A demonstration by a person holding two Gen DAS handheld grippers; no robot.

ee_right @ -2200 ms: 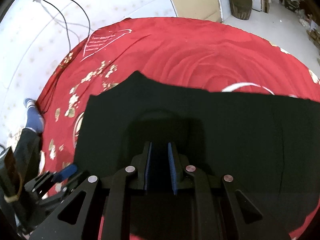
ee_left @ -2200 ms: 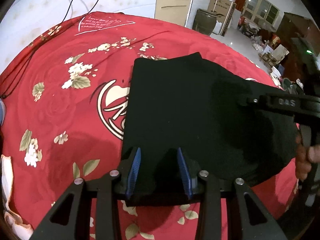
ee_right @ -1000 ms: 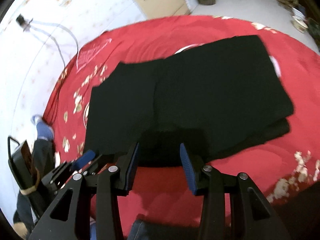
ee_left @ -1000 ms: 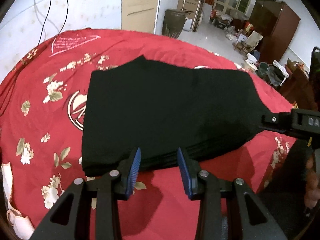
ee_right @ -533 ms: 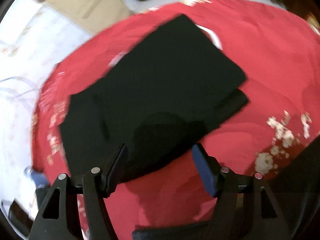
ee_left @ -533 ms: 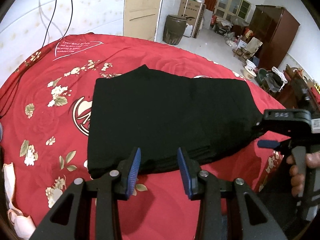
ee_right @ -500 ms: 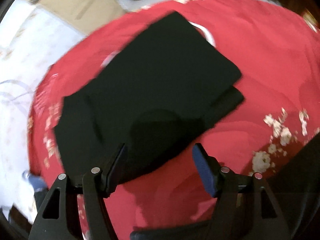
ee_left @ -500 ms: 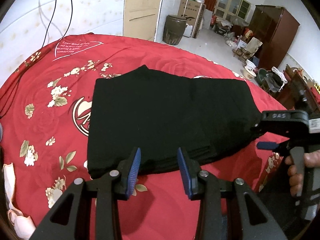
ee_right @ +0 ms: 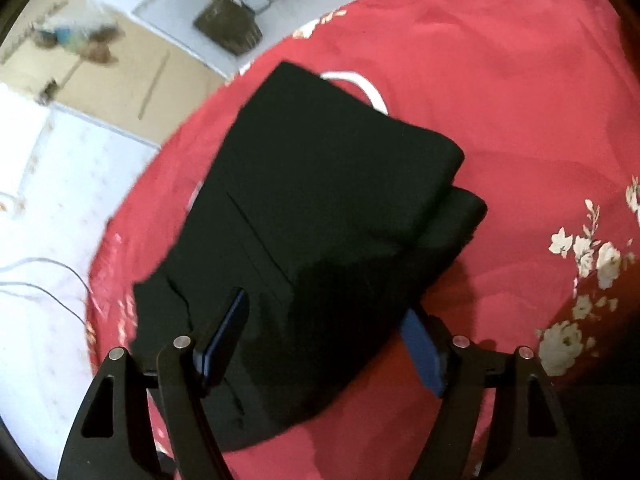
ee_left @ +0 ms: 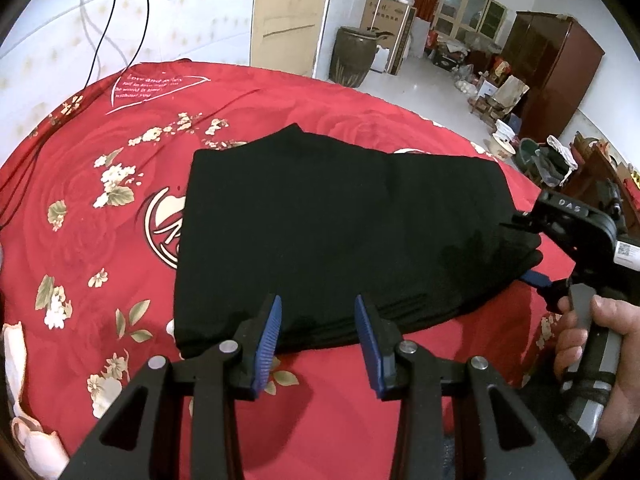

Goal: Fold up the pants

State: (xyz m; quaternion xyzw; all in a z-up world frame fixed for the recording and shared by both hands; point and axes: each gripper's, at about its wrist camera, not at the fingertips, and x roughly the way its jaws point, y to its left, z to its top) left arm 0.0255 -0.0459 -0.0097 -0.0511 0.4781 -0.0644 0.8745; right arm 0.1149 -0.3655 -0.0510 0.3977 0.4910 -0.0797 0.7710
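The black pants (ee_left: 340,232) are lying folded in a stacked rectangle on the red floral bedspread (ee_left: 100,184), over its white round emblem (ee_left: 162,224). The left gripper (ee_left: 318,328) is being held open and empty just beside the pants' near edge. The right gripper (ee_right: 320,344) is being held wide open, with one end of the pants between its fingers (ee_right: 420,340); contact cannot be told.

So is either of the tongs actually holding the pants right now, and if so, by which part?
Nothing is held. The left tongs are open at the near edge of the folded black pants. The right tongs are wide open, straddling the pants' corner without closing on it.
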